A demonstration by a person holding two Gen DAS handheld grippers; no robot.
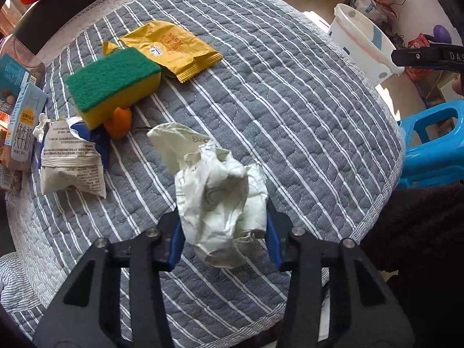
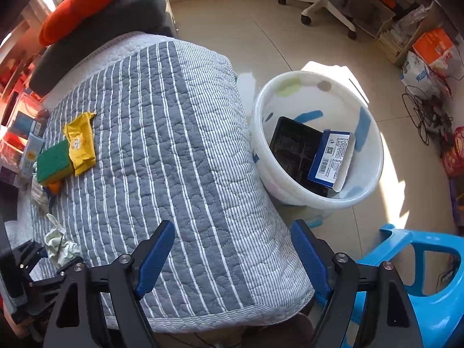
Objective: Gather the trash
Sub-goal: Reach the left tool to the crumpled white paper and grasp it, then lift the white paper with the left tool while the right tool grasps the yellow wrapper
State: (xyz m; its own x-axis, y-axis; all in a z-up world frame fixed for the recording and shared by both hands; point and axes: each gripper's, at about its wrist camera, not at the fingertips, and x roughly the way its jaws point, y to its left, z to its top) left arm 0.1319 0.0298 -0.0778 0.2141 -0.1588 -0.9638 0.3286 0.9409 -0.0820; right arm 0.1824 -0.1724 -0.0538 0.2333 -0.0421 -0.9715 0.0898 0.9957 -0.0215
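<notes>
Feather-light, crushable crumpled wrapper (image 1: pixel 221 200) pinched mid-bulk by left gripper (image 1: pixel 223 232) jaws; right gripper (image 2: pixel 232 258) jaws spread, empty.

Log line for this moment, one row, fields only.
left gripper: shut on crumpled wrapper | right gripper: open, holding nothing | white bucket: black tray, blue box inside

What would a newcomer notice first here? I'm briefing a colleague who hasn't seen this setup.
First, the crumpled white wrapper clamped between the blue pads of the left tool, above the striped quilt. Next, the green-topped yellow sponge lying against a yellow packet further back. In the right wrist view, the white bin on the floor beside the quilt holds a black tray and a blue box.
</notes>
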